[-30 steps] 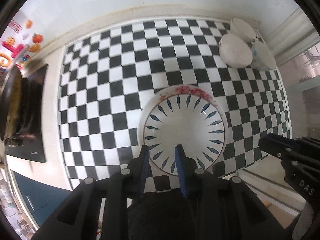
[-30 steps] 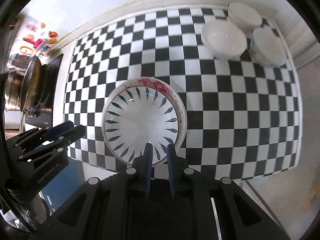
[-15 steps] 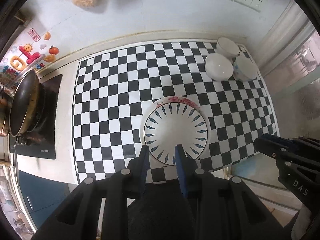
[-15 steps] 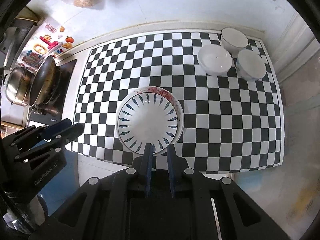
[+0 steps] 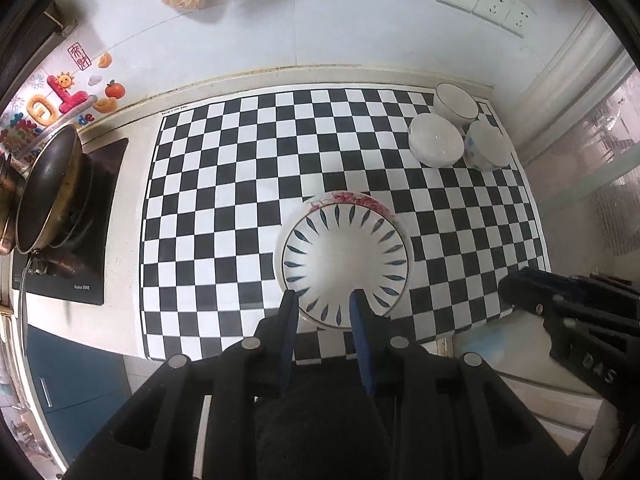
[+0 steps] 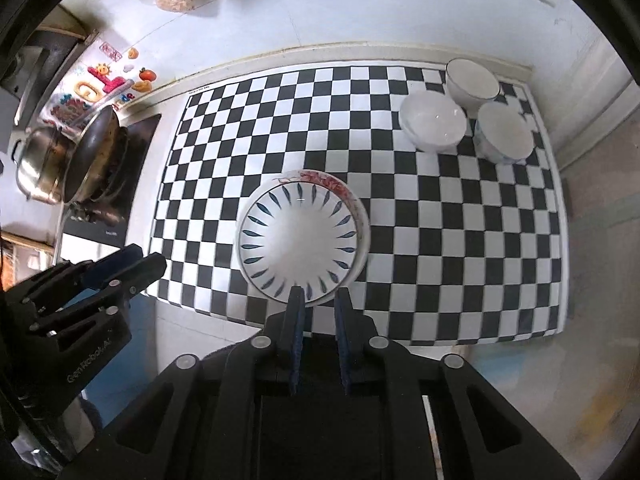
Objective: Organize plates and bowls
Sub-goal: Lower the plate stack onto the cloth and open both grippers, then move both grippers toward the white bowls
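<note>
Checkered black-and-white mat [image 5: 224,208] covering the tabletop [image 5: 132,128], carrying a blue-leaf plate [image 5: 344,256] stacked on a red-patterned plate [image 5: 352,199] near the mat's front edge, and three bowls — a plain white bowl [image 5: 435,145], a blue-speckled bowl [image 5: 487,146] and a rimmed bowl [image 5: 456,101] — clustering close together at the far right corner. Hovering above the front edge: left gripper [image 5: 324,320] gaping moderately and holding nothing, right gripper [image 6: 320,312] narrowly parted and likewise holding nothing, both well apart from the bowls. Sitting off to the left, a wok [image 5: 48,192] on a stove [image 5: 80,240]
</note>
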`<state>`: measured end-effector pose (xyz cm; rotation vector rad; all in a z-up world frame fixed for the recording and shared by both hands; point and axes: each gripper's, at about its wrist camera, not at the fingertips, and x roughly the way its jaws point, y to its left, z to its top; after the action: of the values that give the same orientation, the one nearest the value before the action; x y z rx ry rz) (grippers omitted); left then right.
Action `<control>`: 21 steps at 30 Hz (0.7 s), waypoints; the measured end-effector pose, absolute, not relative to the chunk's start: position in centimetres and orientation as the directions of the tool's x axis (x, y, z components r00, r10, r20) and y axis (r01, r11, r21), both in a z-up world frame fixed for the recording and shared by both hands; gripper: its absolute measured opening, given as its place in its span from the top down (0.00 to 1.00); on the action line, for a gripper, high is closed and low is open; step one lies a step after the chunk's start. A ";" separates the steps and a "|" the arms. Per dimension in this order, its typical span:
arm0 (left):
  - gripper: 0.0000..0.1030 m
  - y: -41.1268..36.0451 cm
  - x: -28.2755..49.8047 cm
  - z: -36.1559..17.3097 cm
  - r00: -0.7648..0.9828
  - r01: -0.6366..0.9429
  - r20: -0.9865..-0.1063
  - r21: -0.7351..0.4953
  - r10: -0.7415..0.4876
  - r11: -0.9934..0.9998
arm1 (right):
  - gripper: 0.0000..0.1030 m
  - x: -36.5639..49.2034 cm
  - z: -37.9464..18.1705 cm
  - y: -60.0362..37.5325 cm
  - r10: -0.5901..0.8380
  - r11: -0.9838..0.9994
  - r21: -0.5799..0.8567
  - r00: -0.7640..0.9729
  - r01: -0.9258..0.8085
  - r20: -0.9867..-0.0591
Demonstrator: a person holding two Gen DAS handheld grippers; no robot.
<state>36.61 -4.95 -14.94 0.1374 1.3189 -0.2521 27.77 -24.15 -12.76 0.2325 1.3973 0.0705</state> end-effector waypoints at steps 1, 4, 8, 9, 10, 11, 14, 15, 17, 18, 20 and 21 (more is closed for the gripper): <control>0.76 -4.9 36.9 -15.1 0.232 0.262 -0.967 -0.042 -0.105 0.964 | 0.52 27.8 -12.9 -24.3 0.198 0.971 0.219 0.179 0.101 -0.964; 0.76 -4.8 37.9 -15.3 0.259 0.279 -0.959 -0.036 -0.112 0.959 | 0.39 28.1 -13.1 -24.9 0.214 0.958 0.248 0.214 0.143 -0.953; 0.69 -4.8 39.6 -15.5 0.291 0.308 -0.944 -0.061 -0.155 0.949 | 0.39 28.6 -13.5 -26.4 0.195 0.929 0.262 0.257 0.262 -0.947; 0.68 -5.0 40.3 -15.7 0.292 0.324 -0.941 -0.072 -0.172 0.943 | 0.39 28.7 -13.5 -26.8 0.188 0.922 0.264 0.266 0.284 -0.945; 0.68 -5.1 40.8 -15.8 0.291 0.334 -0.939 -0.082 -0.185 0.939 | 0.39 28.8 -13.4 -27.4 0.168 0.912 0.258 0.283 0.320 -0.944; 0.68 -5.3 41.3 -16.1 0.285 0.342 -0.938 -0.094 -0.199 0.935 | 0.38 28.9 -13.3 -28.0 0.149 0.903 0.254 0.299 0.348 -0.942; 0.68 -6.2 43.6 -16.9 0.277 0.361 -0.932 -0.126 -0.235 0.924 | 0.38 29.4 -13.3 -30.3 0.107 0.867 0.257 0.344 0.428 -0.933; 0.68 -6.6 44.3 -17.2 0.277 0.362 -0.931 -0.127 -0.237 0.923 | 0.38 29.6 -13.4 -31.0 0.096 0.858 0.258 0.355 0.445 -0.930; 0.68 -7.6 46.3 -18.1 0.270 0.361 -0.930 -0.142 -0.249 0.922 | 0.38 30.4 -14.2 -33.0 0.066 0.835 0.251 0.363 0.490 -0.930; 0.68 -8.2 47.4 -18.8 0.258 0.359 -0.932 -0.151 -0.254 0.921 | 0.38 30.7 -14.5 -33.7 0.064 0.827 0.256 0.369 0.500 -0.927; 0.68 -9.6 49.8 -20.5 0.215 0.354 -0.938 -0.185 -0.272 0.917 | 0.38 31.9 -15.9 -35.8 0.057 0.811 0.257 0.366 0.526 -0.929; 0.68 -10.3 51.0 -21.4 0.189 0.349 -0.941 -0.203 -0.281 0.915 | 0.38 32.8 -16.9 -37.0 0.053 0.804 0.254 0.360 0.538 -0.931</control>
<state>51.02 -10.35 -21.39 0.0612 1.3083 -0.4428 32.77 -37.01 -16.89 0.5878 1.1756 -0.3370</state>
